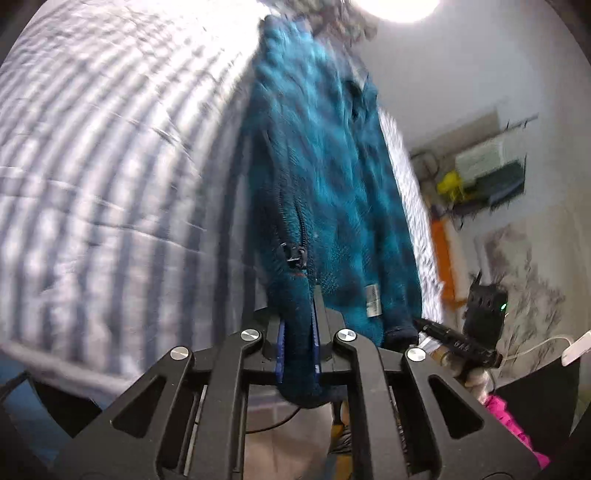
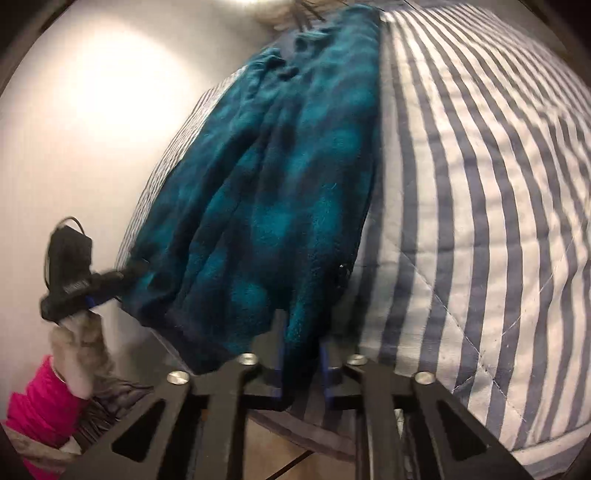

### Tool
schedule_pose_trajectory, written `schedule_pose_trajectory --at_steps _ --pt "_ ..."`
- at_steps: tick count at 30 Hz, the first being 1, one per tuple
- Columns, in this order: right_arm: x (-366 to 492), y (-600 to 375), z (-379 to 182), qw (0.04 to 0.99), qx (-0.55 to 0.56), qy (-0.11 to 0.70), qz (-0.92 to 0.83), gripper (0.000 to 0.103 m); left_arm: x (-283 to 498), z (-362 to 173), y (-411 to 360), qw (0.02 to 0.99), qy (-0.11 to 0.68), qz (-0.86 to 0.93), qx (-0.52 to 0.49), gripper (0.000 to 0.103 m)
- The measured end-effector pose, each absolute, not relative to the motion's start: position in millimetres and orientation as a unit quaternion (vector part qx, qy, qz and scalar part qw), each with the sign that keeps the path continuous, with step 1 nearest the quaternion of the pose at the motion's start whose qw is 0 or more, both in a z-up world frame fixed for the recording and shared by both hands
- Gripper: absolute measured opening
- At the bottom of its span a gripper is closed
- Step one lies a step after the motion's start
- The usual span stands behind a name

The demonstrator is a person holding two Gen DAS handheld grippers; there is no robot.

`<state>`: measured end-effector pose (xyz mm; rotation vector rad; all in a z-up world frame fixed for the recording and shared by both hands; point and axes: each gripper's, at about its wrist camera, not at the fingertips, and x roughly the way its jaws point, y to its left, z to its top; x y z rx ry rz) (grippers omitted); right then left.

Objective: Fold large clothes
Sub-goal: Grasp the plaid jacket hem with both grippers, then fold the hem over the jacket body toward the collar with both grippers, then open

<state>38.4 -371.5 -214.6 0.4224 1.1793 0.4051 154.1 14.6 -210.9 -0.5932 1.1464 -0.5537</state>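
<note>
A teal fleece jacket (image 1: 325,177) with a dark zipper (image 1: 299,236) lies stretched along a striped quilt (image 1: 110,166). My left gripper (image 1: 297,321) is shut on a bunched corner of its near hem. In the same view my right gripper (image 1: 424,326) pinches the hem's other corner at the right, held by a gloved hand. In the right wrist view the jacket (image 2: 266,184) runs away over the quilt (image 2: 480,184). My right gripper (image 2: 301,332) is shut on the hem fabric there. My left gripper (image 2: 125,275) grips the far-left corner, carried by a hand with a pink sleeve (image 2: 40,402).
The quilt's edge hangs over a wooden floor (image 2: 273,435). A pale wall (image 2: 92,147) stands to the left of the bed. A cluttered shelf with a yellow object (image 1: 450,184) and an orange strip (image 1: 441,251) sit beyond the bed. A furry item (image 1: 343,18) lies at the jacket's far end.
</note>
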Motion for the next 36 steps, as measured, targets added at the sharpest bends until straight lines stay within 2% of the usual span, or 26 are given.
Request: schedule_pose_trajectory --at_steps 5,6,7,8,9,10,11,16,17,18,19,20,21,24,28,33,36 --pt "41 -365 -213 0.796 0.173 0.551 0.182 0.009 155 -236 21 0.758 0.552 -0.229 -0.261 0.01" --pt "42 -366 -214 0.796 0.178 0.549 0.181 0.014 156 -238 21 0.755 0.556 -0.226 -0.264 0.012" --pt "43 -368 -215 0.795 0.183 0.549 0.182 0.019 156 -238 20 0.753 0.558 -0.226 -0.267 0.019" --pt "43 -371 -215 0.794 0.188 0.549 0.182 0.033 156 -237 19 0.749 0.56 -0.23 -0.27 0.026" --pt "42 -375 -214 0.795 0.195 0.543 0.184 0.045 155 -234 18 0.747 0.559 -0.237 -0.271 0.044" --pt "40 -380 -213 0.796 0.206 0.537 0.187 0.049 153 -232 17 0.75 0.553 -0.241 -0.272 0.055" --pt "39 -384 -213 0.795 0.22 0.532 0.193 0.051 153 -231 15 0.753 0.547 -0.244 -0.273 0.058" --pt "41 -383 -233 0.769 0.259 0.541 0.221 0.051 155 -245 -8 0.74 0.55 -0.268 -0.278 0.058" --pt "42 -381 -232 0.773 0.257 0.535 0.223 0.052 154 -244 -12 0.741 0.55 -0.273 -0.271 0.052" --pt "44 -381 -232 0.771 0.258 0.537 0.226 0.051 155 -244 -15 0.736 0.554 -0.283 -0.267 0.039" --pt "46 -380 -231 0.769 0.262 0.536 0.229 0.047 154 -246 -19 0.729 0.562 -0.289 -0.265 0.015" --pt "48 -380 -232 0.762 0.27 0.537 0.239 0.028 152 -245 -21 0.728 0.564 -0.288 -0.263 0.014" --pt "49 -378 -234 0.754 0.276 0.542 0.247 0.015 150 -242 -21 0.73 0.561 -0.289 -0.263 0.013" --pt "53 -373 -225 0.756 0.287 0.53 0.256 0.01 142 -218 -17 0.729 0.541 -0.304 -0.288 0.011" --pt "50 -384 -201 0.76 0.325 0.49 0.279 0.009 141 -202 -16 0.735 0.531 -0.31 -0.286 0.011" --pt "51 -372 -221 0.744 0.317 0.536 0.242 0.008 150 -215 -27 0.717 0.558 -0.285 -0.304 0.01" --pt "45 -380 -210 0.736 0.354 0.523 0.242 0.008 156 -201 -24 0.715 0.552 -0.288 -0.319 0.01"
